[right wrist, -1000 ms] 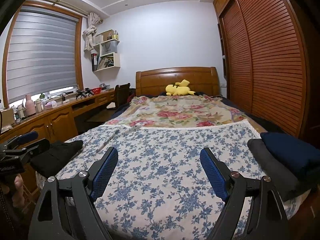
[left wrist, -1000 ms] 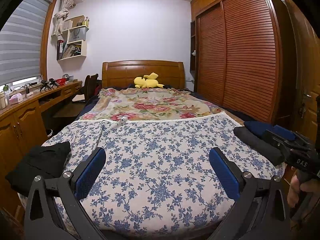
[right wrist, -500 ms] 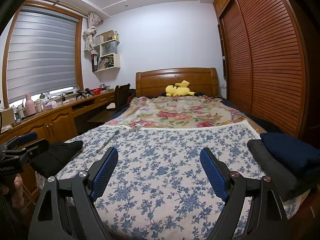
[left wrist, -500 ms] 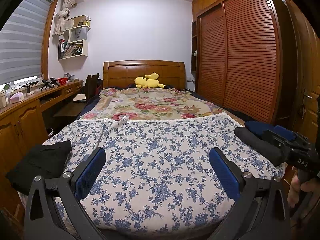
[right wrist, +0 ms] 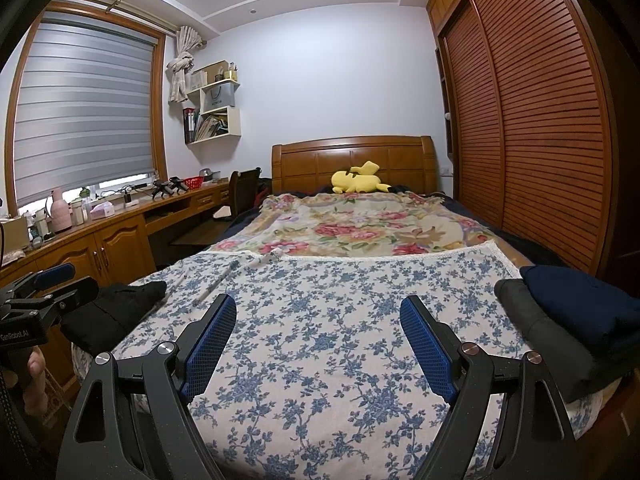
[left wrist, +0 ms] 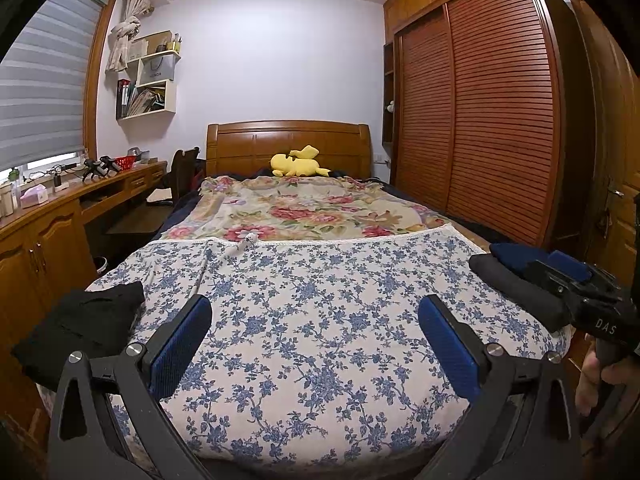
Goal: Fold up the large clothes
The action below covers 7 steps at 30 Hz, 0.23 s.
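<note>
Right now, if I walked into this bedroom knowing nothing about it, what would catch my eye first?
Probably the blue-flowered sheet spread over the near half of the bed, with a yellow plush toy lying against the wooden headboard at the far end. Then the clothes: a black garment at the sheet's left edge, and a dark grey and navy folded pile at its right edge. Nearest you, the right gripper hovers open above the sheet.
</note>
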Available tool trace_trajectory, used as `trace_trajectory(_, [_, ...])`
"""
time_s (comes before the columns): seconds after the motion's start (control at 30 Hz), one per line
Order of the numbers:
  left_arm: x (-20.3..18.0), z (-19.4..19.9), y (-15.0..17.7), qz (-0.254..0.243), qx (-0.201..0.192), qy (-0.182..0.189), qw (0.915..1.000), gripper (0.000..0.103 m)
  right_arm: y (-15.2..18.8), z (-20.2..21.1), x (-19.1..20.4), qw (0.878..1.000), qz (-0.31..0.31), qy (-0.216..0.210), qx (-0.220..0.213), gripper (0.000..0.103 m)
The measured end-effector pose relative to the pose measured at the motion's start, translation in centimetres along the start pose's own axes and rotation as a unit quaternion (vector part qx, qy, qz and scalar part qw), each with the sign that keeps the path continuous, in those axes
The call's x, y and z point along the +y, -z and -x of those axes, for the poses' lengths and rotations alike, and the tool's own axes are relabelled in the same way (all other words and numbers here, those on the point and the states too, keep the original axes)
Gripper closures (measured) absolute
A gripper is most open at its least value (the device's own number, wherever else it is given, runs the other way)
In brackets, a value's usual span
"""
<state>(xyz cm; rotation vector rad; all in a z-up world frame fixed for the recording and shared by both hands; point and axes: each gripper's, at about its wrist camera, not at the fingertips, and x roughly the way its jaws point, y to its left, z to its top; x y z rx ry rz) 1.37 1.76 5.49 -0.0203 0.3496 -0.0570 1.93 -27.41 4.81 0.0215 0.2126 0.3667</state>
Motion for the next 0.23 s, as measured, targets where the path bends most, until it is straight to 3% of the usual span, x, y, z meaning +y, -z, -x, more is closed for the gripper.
trace_trajectory(0.23, [0.12,0.19,0.11,0.001,-0.002,0.001,1.0,0.0,0.04,0.03,-0.08,1.0,0.0,0.0,0.0,0.018])
